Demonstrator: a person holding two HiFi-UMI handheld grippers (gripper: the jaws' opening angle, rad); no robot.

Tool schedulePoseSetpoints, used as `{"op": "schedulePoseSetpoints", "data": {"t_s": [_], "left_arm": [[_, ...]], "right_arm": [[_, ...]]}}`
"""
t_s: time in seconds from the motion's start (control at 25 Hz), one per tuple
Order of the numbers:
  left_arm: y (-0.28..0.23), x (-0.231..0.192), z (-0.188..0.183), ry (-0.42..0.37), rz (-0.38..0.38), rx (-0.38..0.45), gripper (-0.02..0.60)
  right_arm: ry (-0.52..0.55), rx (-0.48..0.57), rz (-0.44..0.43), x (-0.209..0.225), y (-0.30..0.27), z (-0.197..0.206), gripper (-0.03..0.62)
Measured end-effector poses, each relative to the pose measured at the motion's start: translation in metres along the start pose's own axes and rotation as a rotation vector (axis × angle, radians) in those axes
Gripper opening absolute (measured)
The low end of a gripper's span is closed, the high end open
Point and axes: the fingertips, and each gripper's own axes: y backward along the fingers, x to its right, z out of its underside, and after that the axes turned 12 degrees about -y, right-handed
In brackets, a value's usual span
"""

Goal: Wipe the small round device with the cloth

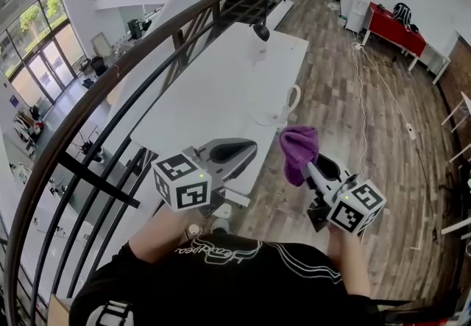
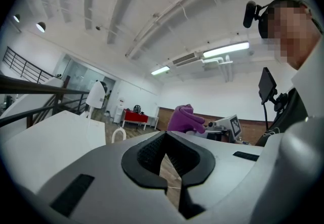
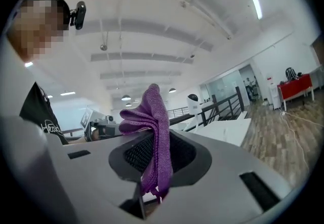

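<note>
The small round device [image 1: 260,35], white with a dark top, stands at the far end of the white table [image 1: 213,96]; it also shows far off in the left gripper view as the device [image 2: 96,94] and in the right gripper view as the device [image 3: 193,101]. My right gripper [image 1: 312,165] is shut on a purple cloth [image 1: 299,149], held up in the air right of the table's near corner. The cloth [image 3: 155,132] stands bunched between the right gripper [image 3: 152,170] jaws. My left gripper [image 1: 239,152] hovers over the table's near edge, shut and empty, its jaws [image 2: 166,167] meeting.
A white object with a looped handle [image 1: 291,101] sits at the table's right edge. A dark metal railing [image 1: 110,89] runs along the left, with a drop to a lower floor beyond. Wood floor [image 1: 353,118] lies to the right.
</note>
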Motion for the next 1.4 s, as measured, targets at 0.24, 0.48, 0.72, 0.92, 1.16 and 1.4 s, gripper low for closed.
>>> {"op": "schedulePoseSetpoints", "data": {"t_s": [0.24,0.48,0.72,0.92,1.16,1.4], "left_arm": [[0.0,0.052,0.006,-0.022,0.021,0.009,0.008],[0.003,0.09,0.013,-0.021,0.022,0.003,0.008],[0.001,0.098,0.017,-0.045,0.018,-0.015,0.008],[0.005,0.1,0.008,-0.042,0.012,-0.015,0.008],[0.008,0.101,0.005,-0.047,0.015,-0.014,0.008],[0.008,0.103,-0.004,-0.052,0.03,-0.013,0.008]], "right_arm": [[-0.05,0.012,-0.028,-0.014,0.037,0.024,0.063],[-0.072,0.023,-0.027,-0.022,0.066,0.032,0.062],[-0.062,0.016,-0.031,-0.02,0.067,0.04,0.061],[-0.067,0.017,-0.039,-0.028,0.067,0.032,0.061],[-0.065,0.025,-0.036,-0.031,0.069,0.03,0.061],[-0.058,0.034,-0.033,-0.038,0.07,0.024,0.061]]}}
